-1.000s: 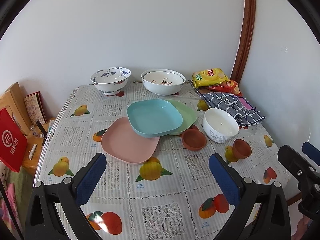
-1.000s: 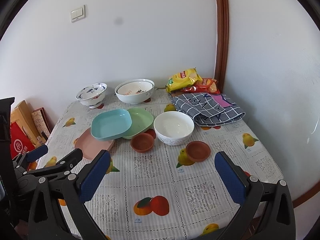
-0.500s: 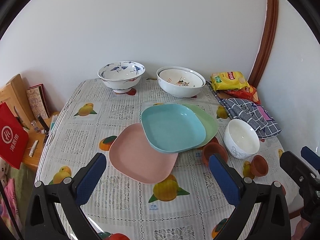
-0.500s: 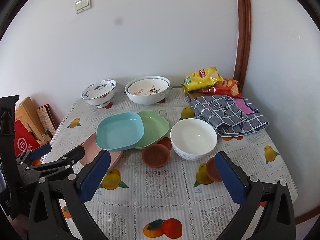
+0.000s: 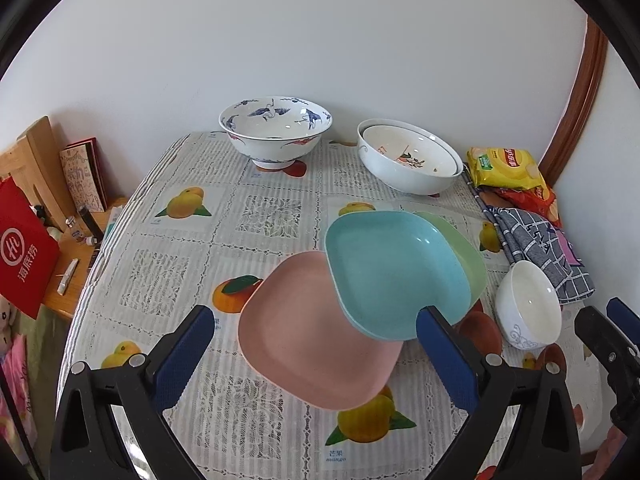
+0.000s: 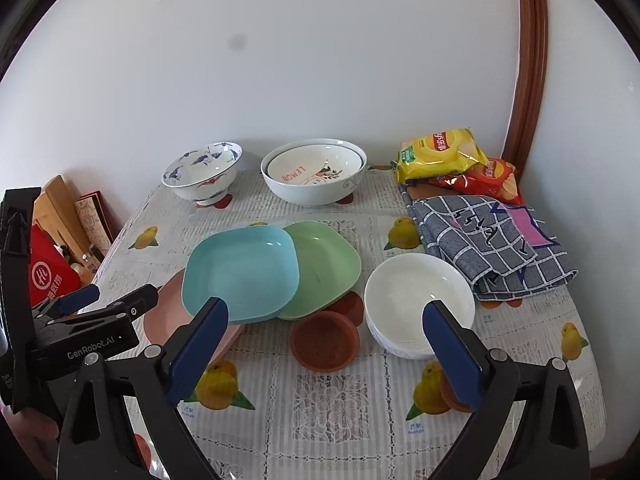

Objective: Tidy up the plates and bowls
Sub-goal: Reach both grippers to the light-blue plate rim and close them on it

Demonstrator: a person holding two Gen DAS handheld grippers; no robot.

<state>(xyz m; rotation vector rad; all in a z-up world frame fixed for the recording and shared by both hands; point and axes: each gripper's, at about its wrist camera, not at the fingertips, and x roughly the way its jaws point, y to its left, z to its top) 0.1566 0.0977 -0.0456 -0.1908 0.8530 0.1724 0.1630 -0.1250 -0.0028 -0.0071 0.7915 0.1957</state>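
A blue plate (image 5: 394, 272) overlaps a pink plate (image 5: 308, 340) and a green plate (image 5: 468, 252) mid-table. My left gripper (image 5: 316, 354) is open, its fingers straddling the pink plate's near part. A white bowl (image 6: 418, 300) and a brown dish (image 6: 324, 340) lie in front of my open right gripper (image 6: 326, 346). A second brown dish (image 6: 454, 394) sits behind its right finger. A blue-patterned bowl (image 5: 276, 130) and two nested white bowls (image 5: 408, 162) stand at the back.
Chip bags (image 6: 444, 152) and a checked cloth (image 6: 492, 240) lie at the back right. A side shelf with a red bag (image 5: 24, 248) and books stands left of the table. The left gripper (image 6: 80, 320) shows in the right wrist view.
Both grippers have moved forward toward the dishes. The left one has shifted left and closed in on the pink plate. Nothing has been gripped.
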